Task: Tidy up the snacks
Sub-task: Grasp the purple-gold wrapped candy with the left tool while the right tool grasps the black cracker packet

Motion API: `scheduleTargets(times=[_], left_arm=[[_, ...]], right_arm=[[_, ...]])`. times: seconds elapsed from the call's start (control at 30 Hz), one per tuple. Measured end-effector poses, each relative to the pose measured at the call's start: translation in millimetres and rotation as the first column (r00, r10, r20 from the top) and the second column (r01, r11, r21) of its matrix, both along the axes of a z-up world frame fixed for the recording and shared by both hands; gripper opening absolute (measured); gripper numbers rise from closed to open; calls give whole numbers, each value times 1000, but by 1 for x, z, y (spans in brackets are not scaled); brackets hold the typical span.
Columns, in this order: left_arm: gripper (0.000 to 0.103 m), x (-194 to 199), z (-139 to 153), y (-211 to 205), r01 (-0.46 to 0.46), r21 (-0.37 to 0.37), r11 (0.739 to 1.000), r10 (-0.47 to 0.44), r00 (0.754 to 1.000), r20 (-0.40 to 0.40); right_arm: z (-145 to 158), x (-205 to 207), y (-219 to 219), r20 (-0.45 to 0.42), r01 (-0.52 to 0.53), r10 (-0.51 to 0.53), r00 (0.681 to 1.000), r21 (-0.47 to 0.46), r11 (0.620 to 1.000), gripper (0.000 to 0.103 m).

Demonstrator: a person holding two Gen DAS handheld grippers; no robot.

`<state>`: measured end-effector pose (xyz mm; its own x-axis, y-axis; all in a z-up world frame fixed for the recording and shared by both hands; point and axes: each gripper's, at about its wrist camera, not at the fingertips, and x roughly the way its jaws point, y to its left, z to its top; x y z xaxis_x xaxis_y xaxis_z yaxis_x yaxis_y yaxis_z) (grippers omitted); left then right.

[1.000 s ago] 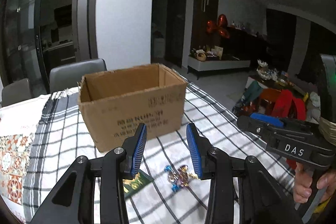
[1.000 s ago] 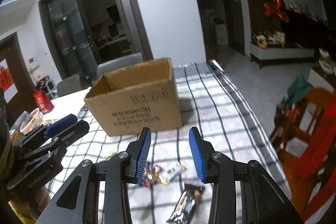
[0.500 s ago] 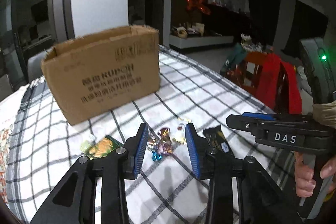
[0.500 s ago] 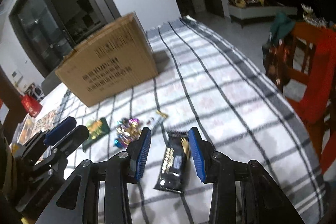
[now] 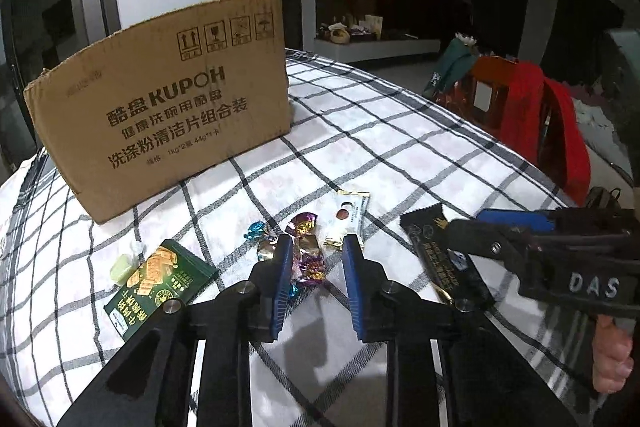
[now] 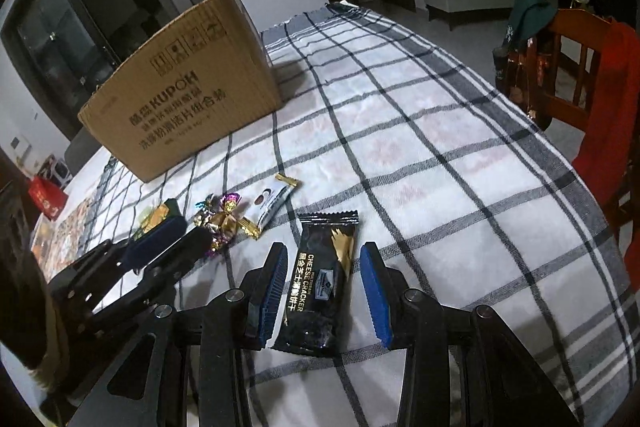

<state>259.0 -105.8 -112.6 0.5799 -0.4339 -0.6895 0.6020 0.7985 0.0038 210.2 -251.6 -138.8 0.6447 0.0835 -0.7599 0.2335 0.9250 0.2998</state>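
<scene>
Snacks lie on the checked tablecloth (image 5: 400, 147) in front of a cardboard box (image 5: 168, 115). My left gripper (image 5: 314, 259) is open, low over a cluster of foil-wrapped candies (image 5: 306, 253). A green cracker packet (image 5: 160, 283) lies to its left and a white sachet (image 5: 348, 219) just beyond. My right gripper (image 6: 324, 281) is open, its jaws either side of a black cheese cracker packet (image 6: 320, 283) lying flat. The box (image 6: 180, 95), candies (image 6: 220, 217) and sachet (image 6: 274, 201) also show in the right wrist view, with the left gripper (image 6: 160, 243) at lower left.
A small pale green candy (image 5: 122, 265) lies beside the green packet. A wooden chair draped in red cloth (image 6: 592, 75) stands past the table's right edge. A red bag (image 6: 46, 197) and a patterned mat sit at far left.
Both grippers have dropped from box height toward the table. The left now sits over the candies and the right straddles the black packet. Both stayed open.
</scene>
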Motion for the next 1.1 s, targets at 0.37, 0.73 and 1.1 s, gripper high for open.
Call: scheduleTargets(times=[0.37, 0.73, 1.1], left_arm=[[21, 16, -14, -6, 7, 17, 1000, -6, 999, -53], [17, 22, -18, -6, -15, 10, 1000, 16, 995, -101], [17, 7, -4, 15, -70, -35, 997, 66, 991, -115]], right_arm=[[-9, 6, 8, -23, -16, 15, 1000, -53, 998, 53], [-15, 12, 15, -44, -22, 19, 999, -91, 996, 53], [-19, 13, 37, -63, -57, 42, 997, -276, 959, 47]])
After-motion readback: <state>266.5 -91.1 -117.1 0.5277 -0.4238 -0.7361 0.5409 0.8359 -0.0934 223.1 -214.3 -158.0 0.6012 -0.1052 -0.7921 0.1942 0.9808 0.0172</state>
